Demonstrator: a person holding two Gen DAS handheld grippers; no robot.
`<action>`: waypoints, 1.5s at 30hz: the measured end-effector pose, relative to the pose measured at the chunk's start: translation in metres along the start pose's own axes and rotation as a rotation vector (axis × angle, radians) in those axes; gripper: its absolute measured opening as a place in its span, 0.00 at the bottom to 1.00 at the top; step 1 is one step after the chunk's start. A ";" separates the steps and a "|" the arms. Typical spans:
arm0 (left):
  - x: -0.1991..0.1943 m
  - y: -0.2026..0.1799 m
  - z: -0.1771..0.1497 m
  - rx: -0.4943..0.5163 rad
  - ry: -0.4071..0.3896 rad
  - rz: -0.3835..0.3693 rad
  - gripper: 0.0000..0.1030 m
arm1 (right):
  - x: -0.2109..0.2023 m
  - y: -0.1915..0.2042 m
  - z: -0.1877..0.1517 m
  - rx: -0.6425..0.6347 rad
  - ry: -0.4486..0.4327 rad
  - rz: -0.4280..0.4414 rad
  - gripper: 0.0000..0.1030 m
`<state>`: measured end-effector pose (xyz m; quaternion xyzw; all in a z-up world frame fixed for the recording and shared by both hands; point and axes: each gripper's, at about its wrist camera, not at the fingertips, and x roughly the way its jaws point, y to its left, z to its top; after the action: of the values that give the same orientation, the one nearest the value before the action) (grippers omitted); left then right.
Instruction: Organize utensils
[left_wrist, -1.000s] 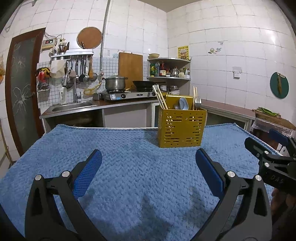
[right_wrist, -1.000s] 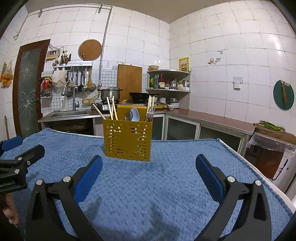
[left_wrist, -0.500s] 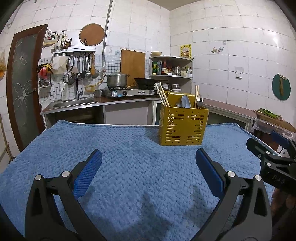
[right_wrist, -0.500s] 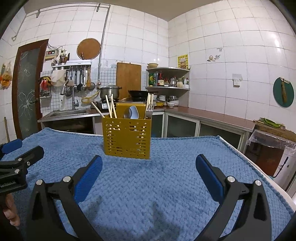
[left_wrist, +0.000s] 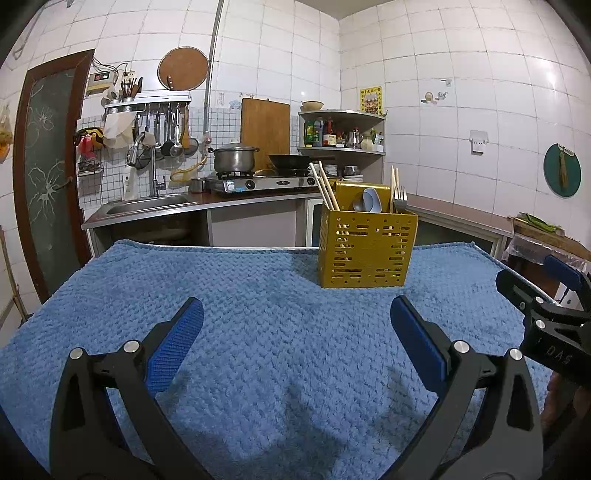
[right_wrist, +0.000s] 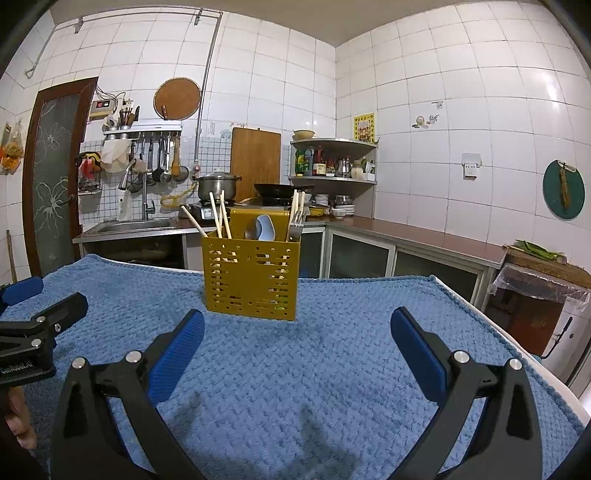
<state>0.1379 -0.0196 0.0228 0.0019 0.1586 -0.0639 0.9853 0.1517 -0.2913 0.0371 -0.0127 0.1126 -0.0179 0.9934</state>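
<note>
A yellow perforated utensil holder stands upright on the blue towel, ahead and right of my left gripper. It also shows in the right wrist view, ahead and left of my right gripper. It holds wooden chopsticks, spoons and a fork. Both grippers are open and empty, hovering low over the towel. The right gripper appears at the left view's right edge.
The towel covers the table; its right edge drops off near a covered bin. Behind are a sink counter, a stove with a pot and a corner shelf.
Both wrist views have tilted slightly upward, so the holder sits a little lower in frame. Both grippers stay open and empty.
</note>
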 end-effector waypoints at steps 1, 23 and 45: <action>0.000 0.000 0.000 0.001 0.000 0.001 0.95 | 0.000 0.000 0.000 0.000 -0.001 0.000 0.96; 0.000 -0.001 0.000 0.006 -0.007 0.003 0.95 | -0.002 -0.003 0.000 0.001 -0.021 -0.008 0.96; -0.001 0.001 0.002 0.006 -0.010 0.007 0.95 | -0.002 -0.006 0.000 0.000 -0.025 -0.003 0.96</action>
<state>0.1372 -0.0181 0.0249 0.0051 0.1535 -0.0607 0.9863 0.1492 -0.2971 0.0374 -0.0133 0.1002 -0.0192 0.9947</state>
